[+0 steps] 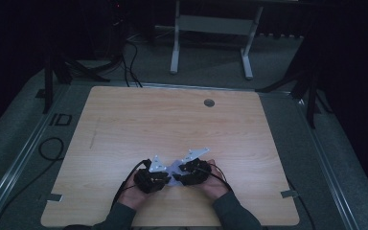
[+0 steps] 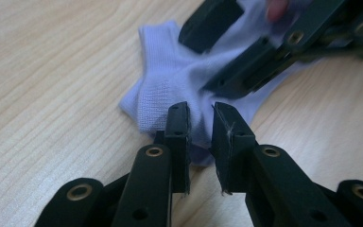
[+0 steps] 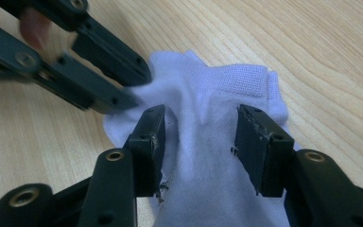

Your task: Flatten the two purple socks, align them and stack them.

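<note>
My forearms come in from the near edge of the wooden table [image 1: 124, 124], hands drawn close together over a small white sock [image 3: 203, 142] lying near the table's near middle. My left gripper [image 2: 201, 118] points down at the sock's edge, its jaws parted by a narrow gap with a fold of fabric between them, not yet pinched. My right gripper [image 3: 201, 125] straddles the sock with its jaws wide apart, tips resting on the cloth.
</note>
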### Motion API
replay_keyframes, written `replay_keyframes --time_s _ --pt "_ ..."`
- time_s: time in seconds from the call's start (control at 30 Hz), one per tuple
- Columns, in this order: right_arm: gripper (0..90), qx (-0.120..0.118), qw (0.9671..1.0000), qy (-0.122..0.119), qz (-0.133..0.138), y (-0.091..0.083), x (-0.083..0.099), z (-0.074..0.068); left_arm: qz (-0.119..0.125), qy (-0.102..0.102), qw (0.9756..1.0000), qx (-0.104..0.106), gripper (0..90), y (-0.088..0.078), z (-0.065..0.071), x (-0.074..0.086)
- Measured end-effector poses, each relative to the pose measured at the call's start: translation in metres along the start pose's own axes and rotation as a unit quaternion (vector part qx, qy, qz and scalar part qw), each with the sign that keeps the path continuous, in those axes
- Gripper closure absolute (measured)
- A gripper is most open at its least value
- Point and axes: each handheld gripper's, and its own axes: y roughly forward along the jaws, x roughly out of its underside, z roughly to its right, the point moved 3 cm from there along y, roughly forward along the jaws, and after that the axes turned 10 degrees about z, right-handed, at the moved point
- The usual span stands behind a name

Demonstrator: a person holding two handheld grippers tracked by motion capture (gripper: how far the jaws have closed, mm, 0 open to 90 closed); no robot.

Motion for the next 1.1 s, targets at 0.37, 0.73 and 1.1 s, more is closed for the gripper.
replay_keyframes --time_s 0.37,0.73,1.1 --pt "50.1 0.027 0.9989 0.010 0.038 -0.028 -0.011 0.008 -0.005 -0.011 0.9999 -0.001 76.5 0.001 -0.002 0.001" --pt "56.2 0.122 0.9911 0.050 0.022 -0.084 0.015 0.024 -0.004 -0.013 0.9999 -0.002 76.5 0.001 -0.001 0.001" --pt "78.4 0.123 0.9894 0.075 -0.023 -0.074 0.043 0.030 0.022 -0.007 0.9997 -0.010 75.2 -0.007 0.000 -0.005"
